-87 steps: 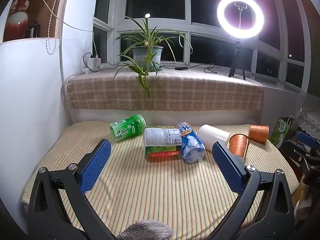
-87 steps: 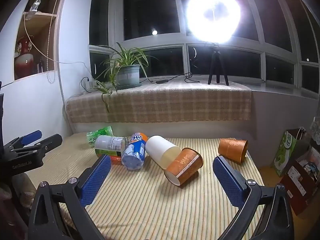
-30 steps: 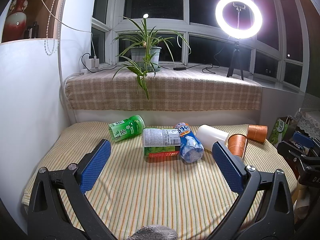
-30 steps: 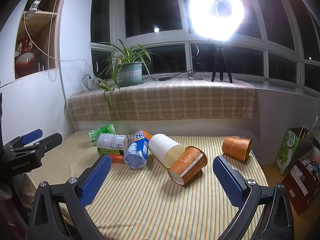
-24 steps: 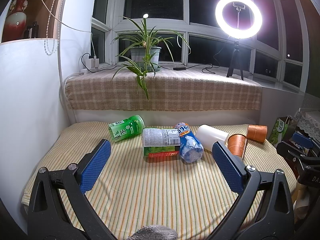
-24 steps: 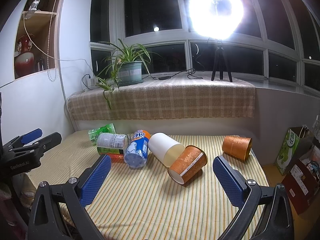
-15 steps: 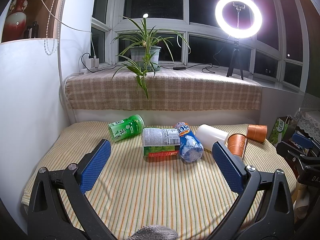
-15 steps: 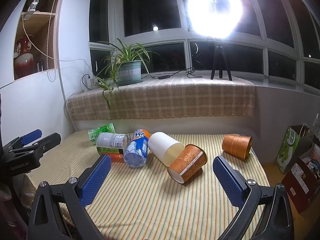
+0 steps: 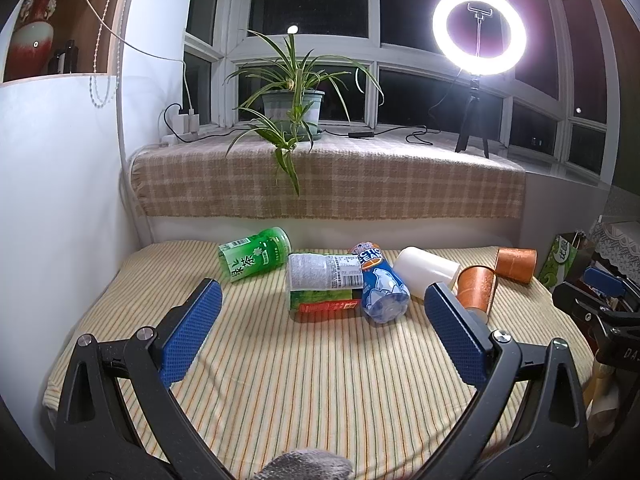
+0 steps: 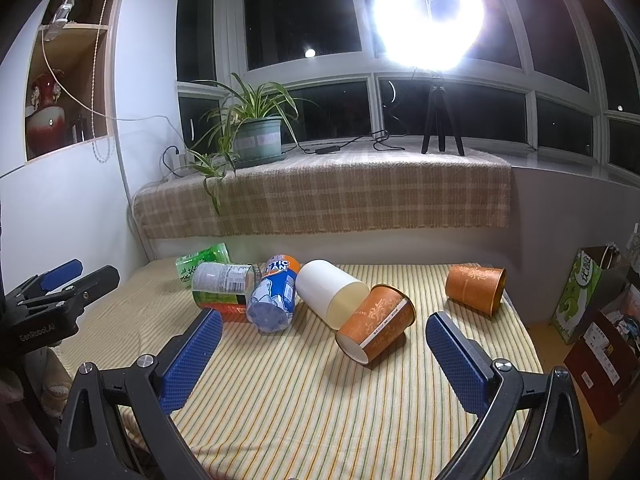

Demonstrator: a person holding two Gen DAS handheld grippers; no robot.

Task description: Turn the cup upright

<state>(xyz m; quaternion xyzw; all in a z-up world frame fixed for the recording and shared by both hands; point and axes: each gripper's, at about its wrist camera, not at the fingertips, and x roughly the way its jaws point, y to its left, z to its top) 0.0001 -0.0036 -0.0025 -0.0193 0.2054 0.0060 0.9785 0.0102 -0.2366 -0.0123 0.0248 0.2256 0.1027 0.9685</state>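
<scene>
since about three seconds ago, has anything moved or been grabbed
Nothing was grabbed. The right gripper shifted only slightly; the left gripper barely moved. Both are open and empty. The orange cup, white cup and bottles lie as before.

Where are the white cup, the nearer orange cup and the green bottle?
white cup (image 10: 326, 290): right wrist view, on its side wall.
nearer orange cup (image 10: 380, 318): right wrist view, patterned side.
green bottle (image 9: 254, 254): left wrist view, label.

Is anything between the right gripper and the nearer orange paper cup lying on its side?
Nothing visible blocks it. The right gripper is open, with only bare striped tablecloth before the nearer orange paper cup. The white plastic cup touches its far side, not the approach side.
</scene>
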